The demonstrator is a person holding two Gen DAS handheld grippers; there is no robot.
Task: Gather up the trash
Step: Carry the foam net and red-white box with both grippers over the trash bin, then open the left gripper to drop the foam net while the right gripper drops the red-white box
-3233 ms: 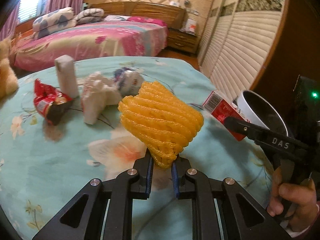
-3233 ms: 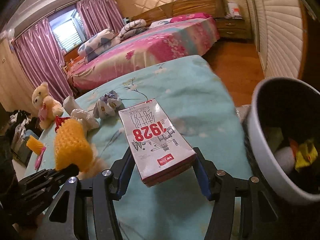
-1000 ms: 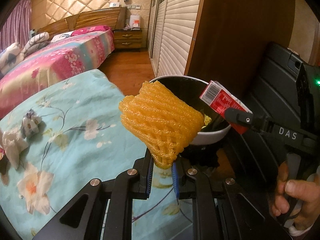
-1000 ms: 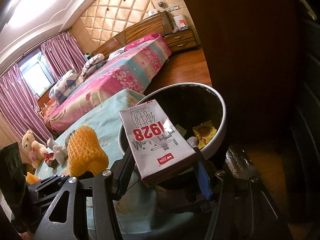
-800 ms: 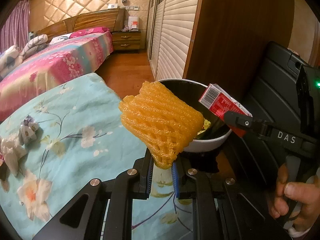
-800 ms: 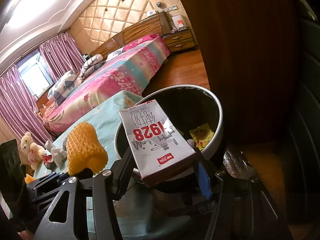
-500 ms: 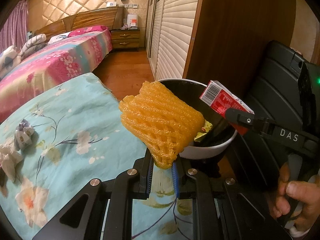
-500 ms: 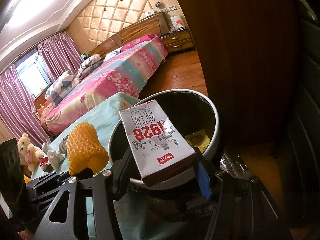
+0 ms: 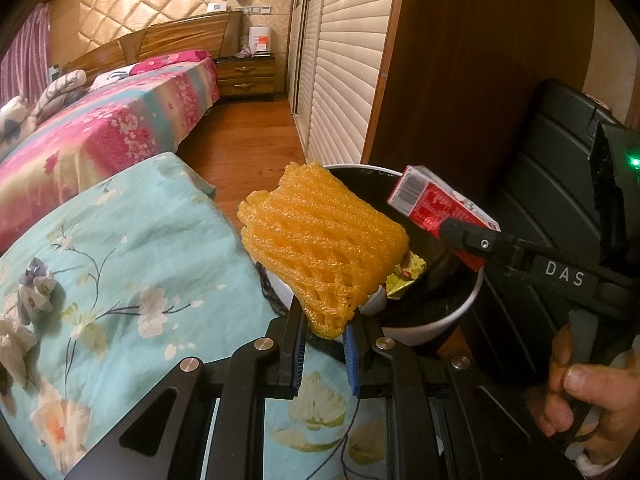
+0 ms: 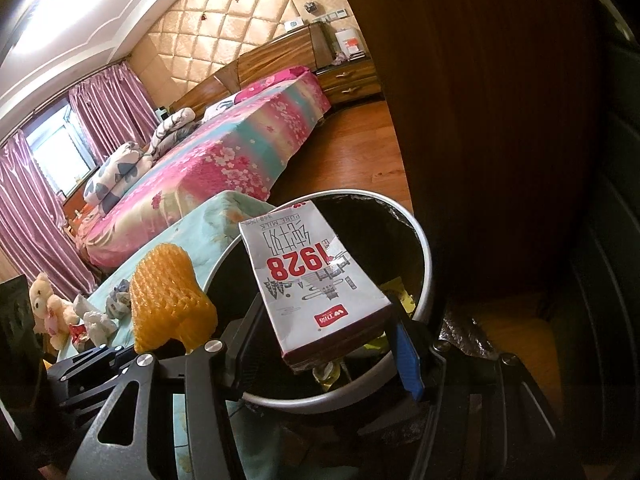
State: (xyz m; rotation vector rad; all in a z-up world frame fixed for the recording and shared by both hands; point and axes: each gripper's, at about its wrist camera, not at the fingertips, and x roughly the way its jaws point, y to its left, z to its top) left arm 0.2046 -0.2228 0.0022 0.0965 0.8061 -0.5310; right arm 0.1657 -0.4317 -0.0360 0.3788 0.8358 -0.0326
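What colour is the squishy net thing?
Orange-yellow foam net, clearest in the left wrist view.

Each view comes from a fisheye camera mounted behind the fingers of a handheld gripper, looking forward and downward along them.

The left wrist view sits close behind the left gripper (image 9: 325,354), over the corner of the floral tabletop (image 9: 132,264) nearest the bin (image 9: 448,316), and faces the bed (image 9: 100,136) and the louvred wardrobe doors (image 9: 344,80).

The right wrist view sits close behind the right gripper (image 10: 326,354), directly over the bin (image 10: 420,240), and faces the bed (image 10: 224,160) and curtains (image 10: 28,216).

Both views share the bin, that tabletop corner, the bed, and each other's gripper with its load.
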